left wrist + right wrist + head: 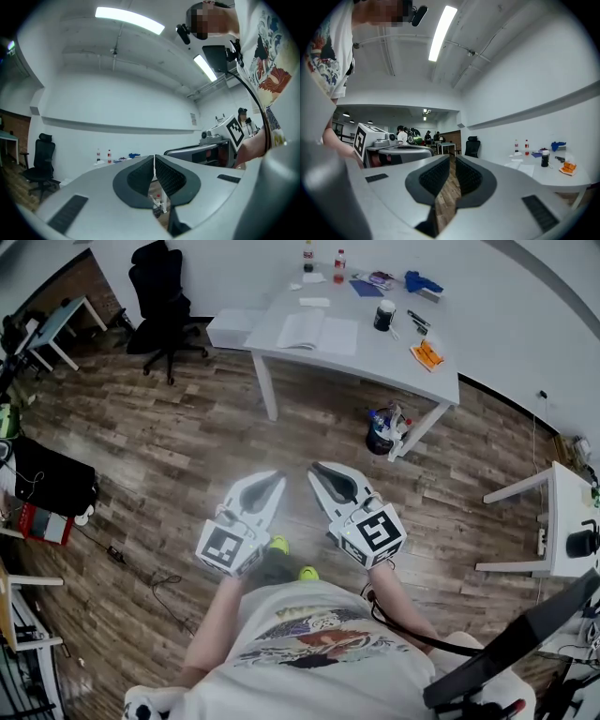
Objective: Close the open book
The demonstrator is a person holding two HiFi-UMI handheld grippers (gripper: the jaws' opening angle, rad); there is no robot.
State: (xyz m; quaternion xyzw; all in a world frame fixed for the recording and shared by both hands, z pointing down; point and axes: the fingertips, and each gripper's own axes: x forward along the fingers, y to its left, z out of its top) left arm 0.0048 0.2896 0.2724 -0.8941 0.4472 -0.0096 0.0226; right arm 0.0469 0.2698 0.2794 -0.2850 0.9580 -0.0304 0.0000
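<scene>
The open book (319, 331) lies flat with white pages on the white table (375, 357) far ahead of me; it also shows in the right gripper view as the book (526, 168). I stand on the wooden floor well short of the table. My left gripper (278, 475) and right gripper (314, 468) are held side by side at waist height, pointing level toward the table, both far from the book. The left gripper (154, 157) has its jaws together with nothing in them. The right gripper (453, 157) is likewise shut and empty.
On the table stand a black mug (384, 315), an orange item (427, 354), two bottles (323, 257) and blue things (422, 282). A bin (380, 432) sits by a table leg. A black office chair (161, 292) stands left, another white table (562, 512) right.
</scene>
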